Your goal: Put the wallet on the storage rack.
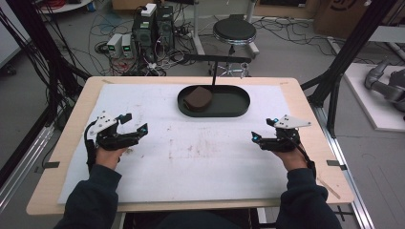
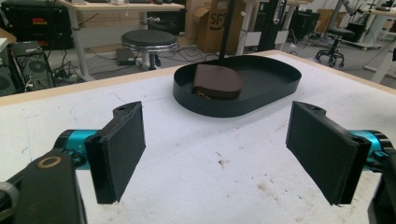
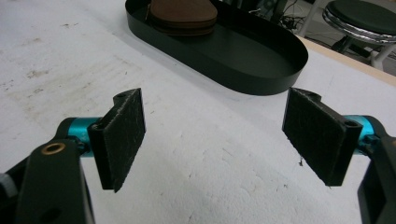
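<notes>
A black oval tray (image 1: 234, 106) sits at the far middle of the white mat, with a brown leather pouch (image 1: 198, 97) lying in its left end. My left gripper (image 1: 135, 123) rests at the mat's left side, open and holding nothing. My right gripper (image 1: 262, 129) rests at the right side, also open and holding nothing. In the left gripper view the tray (image 2: 271, 88) and pouch (image 2: 217, 81) lie ahead beyond the wide-apart pads (image 2: 123, 147). In the right gripper view the tray (image 3: 261, 60) and pouch (image 3: 184, 14) sit ahead to the upper left of its pads (image 3: 315, 133).
A white stained mat (image 1: 191, 157) covers the wooden table (image 1: 71, 129). A thin black post (image 1: 213, 74) with a crossbar rises behind the tray. A round stool (image 1: 234, 31), computers and cables stand on the floor beyond the table.
</notes>
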The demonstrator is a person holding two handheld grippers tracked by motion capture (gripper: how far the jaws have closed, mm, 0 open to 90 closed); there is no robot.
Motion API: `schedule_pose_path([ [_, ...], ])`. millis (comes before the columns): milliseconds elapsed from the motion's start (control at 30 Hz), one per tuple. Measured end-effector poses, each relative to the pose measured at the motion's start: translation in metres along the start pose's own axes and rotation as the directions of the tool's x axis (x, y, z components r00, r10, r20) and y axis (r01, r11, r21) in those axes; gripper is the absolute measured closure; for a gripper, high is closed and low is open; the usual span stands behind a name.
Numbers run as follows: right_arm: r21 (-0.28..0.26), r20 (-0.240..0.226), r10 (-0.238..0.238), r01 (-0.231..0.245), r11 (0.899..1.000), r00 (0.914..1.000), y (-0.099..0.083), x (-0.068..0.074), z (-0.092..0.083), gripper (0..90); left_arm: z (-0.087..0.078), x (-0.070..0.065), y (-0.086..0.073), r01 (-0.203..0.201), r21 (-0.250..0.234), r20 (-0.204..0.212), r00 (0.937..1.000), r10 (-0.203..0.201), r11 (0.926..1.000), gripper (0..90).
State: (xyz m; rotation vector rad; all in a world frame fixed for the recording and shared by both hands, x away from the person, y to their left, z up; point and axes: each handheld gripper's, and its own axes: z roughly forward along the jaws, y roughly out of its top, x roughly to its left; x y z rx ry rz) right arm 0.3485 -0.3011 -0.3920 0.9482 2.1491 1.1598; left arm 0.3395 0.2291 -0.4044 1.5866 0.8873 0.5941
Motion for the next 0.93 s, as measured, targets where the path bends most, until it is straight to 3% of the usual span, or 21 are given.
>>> schedule_pose_path([
  [933, 0.017, -0.002, -0.007, 0.007, 1.0, 1.0, 0.0006, 0.0028, 0.0049, 21.7, -0.0059, 0.0038, -0.0053, -0.001, 0.003, -0.029, 0.9996, 0.001, 1.0, 19.6],
])
